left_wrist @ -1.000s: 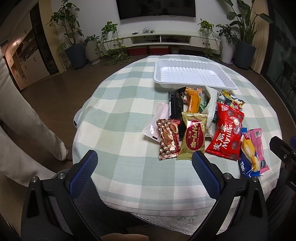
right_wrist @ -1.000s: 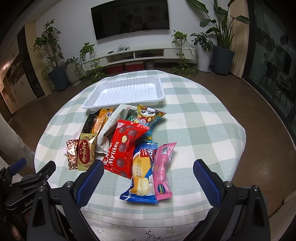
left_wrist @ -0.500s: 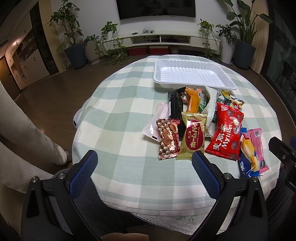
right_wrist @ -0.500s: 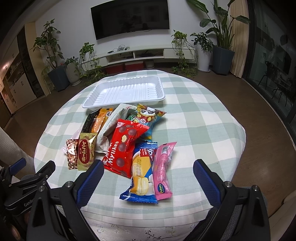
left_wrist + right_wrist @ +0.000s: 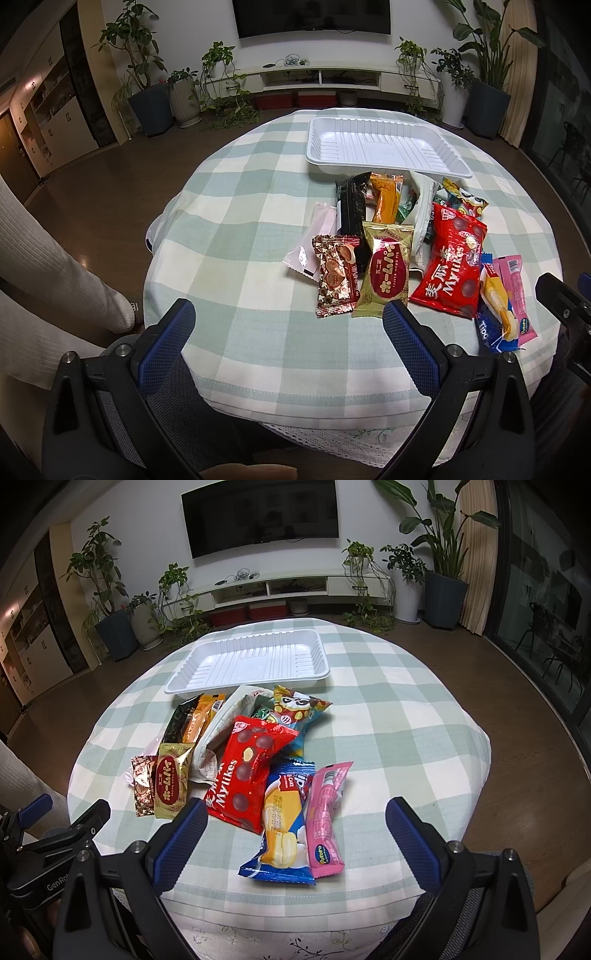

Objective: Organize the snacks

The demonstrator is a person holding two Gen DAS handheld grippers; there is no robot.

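On checked table [image 5: 229, 206], snacks [image 5: 255, 764] unmoved, both claws still wide apart.

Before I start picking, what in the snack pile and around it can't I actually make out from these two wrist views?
- Green packet: both views, mostly buried under the white bag and panda packet; label unreadable.
- Pale pink sachet: right wrist view, nearly all hidden behind the brown and gold packets.
- Blue cake packet: left wrist view, covered by the yellow wrapper and the pink Pororo packet.
- Small print on every wrapper: too small.
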